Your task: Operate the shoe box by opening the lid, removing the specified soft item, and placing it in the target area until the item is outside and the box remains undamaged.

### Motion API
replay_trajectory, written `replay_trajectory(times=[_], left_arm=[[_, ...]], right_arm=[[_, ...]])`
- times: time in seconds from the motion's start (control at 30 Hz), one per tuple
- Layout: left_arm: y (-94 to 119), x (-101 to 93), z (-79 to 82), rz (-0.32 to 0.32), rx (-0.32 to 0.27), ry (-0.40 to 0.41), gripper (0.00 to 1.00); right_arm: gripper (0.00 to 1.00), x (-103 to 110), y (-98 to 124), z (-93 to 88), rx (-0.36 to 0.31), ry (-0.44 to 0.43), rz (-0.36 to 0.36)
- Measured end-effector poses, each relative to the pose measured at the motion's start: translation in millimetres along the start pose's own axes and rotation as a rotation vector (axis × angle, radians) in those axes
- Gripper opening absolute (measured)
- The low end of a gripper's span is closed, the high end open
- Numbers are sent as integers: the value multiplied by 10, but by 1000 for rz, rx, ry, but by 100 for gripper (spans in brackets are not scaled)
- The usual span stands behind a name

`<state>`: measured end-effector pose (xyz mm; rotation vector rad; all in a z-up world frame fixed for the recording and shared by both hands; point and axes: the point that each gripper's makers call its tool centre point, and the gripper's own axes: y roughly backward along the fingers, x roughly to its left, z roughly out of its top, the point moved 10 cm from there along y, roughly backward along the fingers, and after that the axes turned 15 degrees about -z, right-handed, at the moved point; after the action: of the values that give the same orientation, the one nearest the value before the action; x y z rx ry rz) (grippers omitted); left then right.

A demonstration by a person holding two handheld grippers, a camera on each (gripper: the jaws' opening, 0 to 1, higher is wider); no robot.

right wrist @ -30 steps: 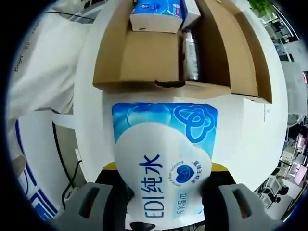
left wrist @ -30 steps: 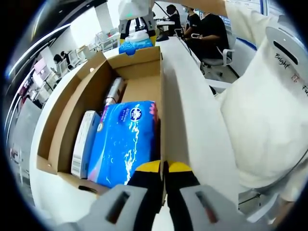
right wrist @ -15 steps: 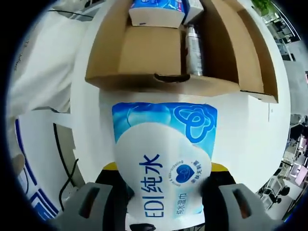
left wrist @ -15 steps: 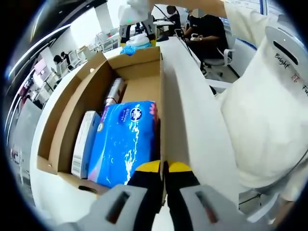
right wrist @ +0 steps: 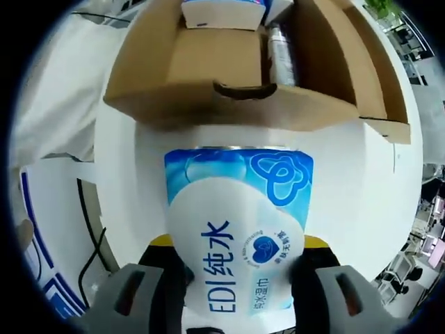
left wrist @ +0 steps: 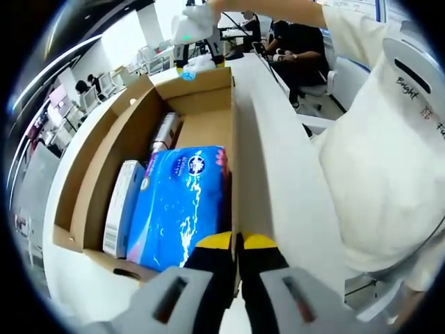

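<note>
Holding the wet wipes pack (right wrist: pixel 238 229) clamped in the right gripper (right wrist: pixel 236 278), out over the table's (right wrist: pixel 348 181) end edge, clear of the shoe box (right wrist: pixel 208 76). Probably light and squishy; grip mid-body. The left gripper (left wrist: pixel 235 268) pinches the box wall, jaws together.

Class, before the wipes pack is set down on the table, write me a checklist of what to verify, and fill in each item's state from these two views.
1. Wet-wipes pack held by the right gripper: ok, its jaws flank it.
2. Pack outside the shoe box: ok.
3. White table beside the box bare for placing: ok.
4. Left gripper steadying the box: ok, jaws shut on the box wall.
5. Box undamaged: cannot tell.
6. Blue tissue pack left inside: ok.
</note>
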<state>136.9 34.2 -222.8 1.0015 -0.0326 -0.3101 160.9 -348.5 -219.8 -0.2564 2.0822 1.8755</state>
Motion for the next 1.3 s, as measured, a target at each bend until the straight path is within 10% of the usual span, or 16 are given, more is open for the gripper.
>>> replay_trajectory(times=[1.3], left_arm=[[-5,-16,4,6,-3,-6,2]], right_arm=[[62,35,-131,-95,-17,-54,60]])
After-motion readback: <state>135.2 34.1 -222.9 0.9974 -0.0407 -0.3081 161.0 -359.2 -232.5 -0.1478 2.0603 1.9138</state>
